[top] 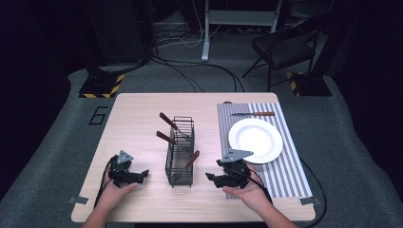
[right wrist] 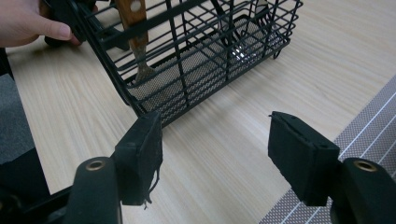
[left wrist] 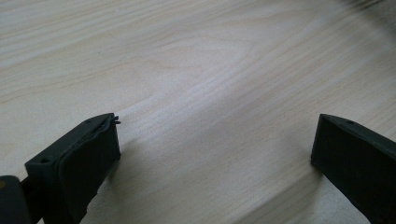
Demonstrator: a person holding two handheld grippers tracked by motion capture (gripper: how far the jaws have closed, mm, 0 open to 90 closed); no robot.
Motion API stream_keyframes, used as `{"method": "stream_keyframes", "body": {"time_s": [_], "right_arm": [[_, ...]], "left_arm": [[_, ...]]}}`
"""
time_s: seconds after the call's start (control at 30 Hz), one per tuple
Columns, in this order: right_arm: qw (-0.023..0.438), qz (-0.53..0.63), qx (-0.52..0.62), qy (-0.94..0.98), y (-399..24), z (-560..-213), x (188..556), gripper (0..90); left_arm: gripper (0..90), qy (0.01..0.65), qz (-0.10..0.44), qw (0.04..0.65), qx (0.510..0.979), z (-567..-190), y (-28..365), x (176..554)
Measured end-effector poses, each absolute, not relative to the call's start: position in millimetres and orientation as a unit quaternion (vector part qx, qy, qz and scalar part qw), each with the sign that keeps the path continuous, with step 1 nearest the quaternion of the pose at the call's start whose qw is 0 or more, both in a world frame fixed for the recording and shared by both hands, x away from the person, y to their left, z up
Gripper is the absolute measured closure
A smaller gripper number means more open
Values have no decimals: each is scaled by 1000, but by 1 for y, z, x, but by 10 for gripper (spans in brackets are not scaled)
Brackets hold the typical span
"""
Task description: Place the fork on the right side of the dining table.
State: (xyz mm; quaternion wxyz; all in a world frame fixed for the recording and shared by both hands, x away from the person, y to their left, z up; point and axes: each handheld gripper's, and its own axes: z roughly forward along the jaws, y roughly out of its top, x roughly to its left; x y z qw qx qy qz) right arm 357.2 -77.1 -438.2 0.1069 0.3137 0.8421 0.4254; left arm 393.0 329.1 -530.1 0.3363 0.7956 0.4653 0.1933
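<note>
Nearest, the left gripper (top: 142, 174) and right gripper (top: 211, 178) are resting on the wooden table (top: 138, 123), both with jaws spread and gripping nothing. Between them a black wire basket (top: 180, 151) is holding wooden-handled utensils (top: 192, 159). Beyond, a white plate (top: 255, 140) is sitting on a striped mat (top: 285, 171), a knife (top: 253, 114) lying behind.

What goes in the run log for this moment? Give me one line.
left gripper: open, empty, on table | right gripper: open, empty, facing wire caddy | caddy: three wooden-handled utensils | knife beyond plate on striped mat
</note>
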Motion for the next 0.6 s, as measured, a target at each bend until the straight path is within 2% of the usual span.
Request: {"method": "stream_keyframes", "body": {"time_s": [0.6], "right_arm": [[98,441,294,842,-71,-405,356,389]], "left_arm": [[9,465,193,336,796,-530,329,393]]}}
